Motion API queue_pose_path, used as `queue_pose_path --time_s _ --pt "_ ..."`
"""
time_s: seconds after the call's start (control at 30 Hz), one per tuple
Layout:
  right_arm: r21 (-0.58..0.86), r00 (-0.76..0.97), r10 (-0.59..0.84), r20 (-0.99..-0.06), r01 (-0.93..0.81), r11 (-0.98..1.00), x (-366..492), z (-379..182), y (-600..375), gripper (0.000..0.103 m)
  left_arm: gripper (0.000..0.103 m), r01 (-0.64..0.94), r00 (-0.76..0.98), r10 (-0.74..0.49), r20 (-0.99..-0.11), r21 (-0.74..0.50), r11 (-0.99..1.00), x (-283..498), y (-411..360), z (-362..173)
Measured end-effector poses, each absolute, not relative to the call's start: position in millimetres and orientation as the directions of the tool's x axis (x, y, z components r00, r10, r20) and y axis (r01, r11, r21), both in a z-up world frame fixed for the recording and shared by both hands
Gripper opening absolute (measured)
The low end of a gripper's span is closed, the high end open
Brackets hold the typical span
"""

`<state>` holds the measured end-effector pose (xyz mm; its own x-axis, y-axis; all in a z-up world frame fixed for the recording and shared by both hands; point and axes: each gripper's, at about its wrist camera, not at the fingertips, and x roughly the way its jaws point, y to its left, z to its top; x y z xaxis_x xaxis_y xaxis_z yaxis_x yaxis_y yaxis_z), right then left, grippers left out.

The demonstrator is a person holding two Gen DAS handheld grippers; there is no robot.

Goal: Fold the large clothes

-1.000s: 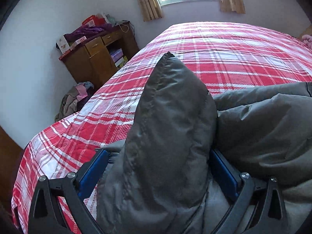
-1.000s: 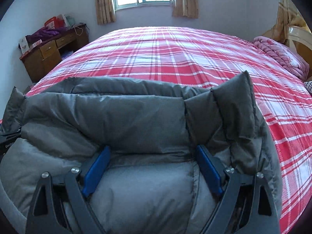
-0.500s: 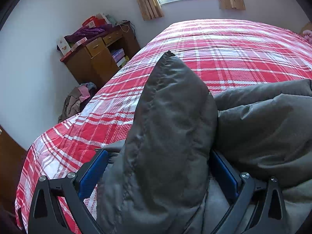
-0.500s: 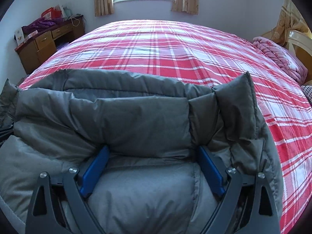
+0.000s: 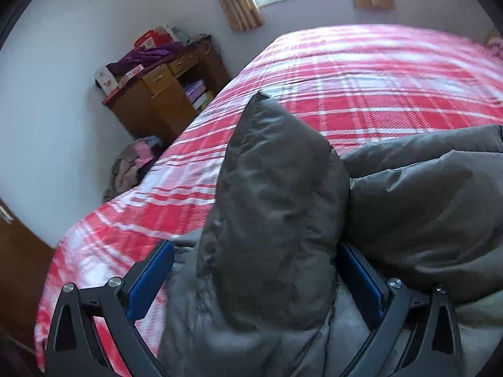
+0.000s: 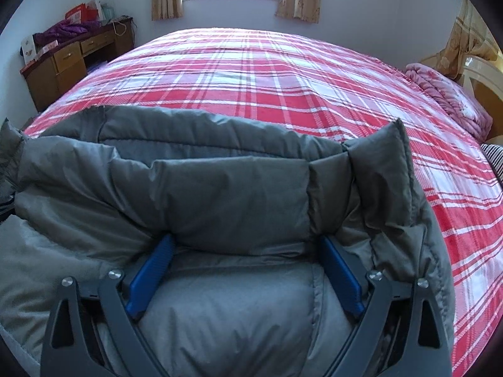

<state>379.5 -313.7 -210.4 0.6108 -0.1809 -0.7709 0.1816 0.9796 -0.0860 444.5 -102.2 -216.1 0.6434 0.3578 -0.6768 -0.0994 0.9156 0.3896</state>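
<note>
Puffy grey coat (image 6: 220, 194) is bunched between the wide-set fingers of the left tool (image 5: 254, 276) and the right tool (image 6: 245, 267), above the red checked bed (image 6: 283, 88). How hard it is squeezed cannot be told. Slippery padding could be dropped, and the fold spoiled.

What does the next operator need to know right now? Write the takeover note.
Left gripper: blue fingers wide apart, a raised fold of the grey padded down jacket bulging between them; grip cannot be confirmed.
Right gripper: the same, fingers wide around a thick jacket roll.
Jacket sits at the near edge of the red-and-white plaid bedspread, bunched and partly doubled over.
Done: jacket gathered at both ends.
Left: probably carry the fold forward, lay it flat, release, tidy.
</note>
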Motion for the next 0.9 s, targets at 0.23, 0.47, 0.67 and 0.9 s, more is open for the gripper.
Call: queue_pose_path --time_s 0.23,0.47,0.67,0.9 --pt "-0.131 0.672 -0.305 -0.675 0.298 0.946 367.4 -158.2 -284.6 0.095 0.102 -0.102 0.744 0.29 -0.602 0.326 0.94 417.0 -145.9 -154.4" --pt "-0.177 0.637 -0.292 -0.714 0.238 0.955 399.0 -185.2 -253.5 0.095 0.102 -0.119 0.697 0.359 -0.621 0.394 0.911 434.4 -164.6 -207.3" --pt "-0.155 0.632 -0.28 -0.723 0.248 0.956 398.5 -203.8 -257.2 0.098 0.102 -0.134 0.691 0.362 -0.625 0.382 0.915 438.7 -168.8 -222.2" --pt "-0.141 0.604 -0.258 -0.754 0.234 0.962 406.9 -210.0 -258.9 0.103 0.102 -0.113 0.673 0.372 -0.639 0.408 0.906 445.3 -174.5 -223.6"
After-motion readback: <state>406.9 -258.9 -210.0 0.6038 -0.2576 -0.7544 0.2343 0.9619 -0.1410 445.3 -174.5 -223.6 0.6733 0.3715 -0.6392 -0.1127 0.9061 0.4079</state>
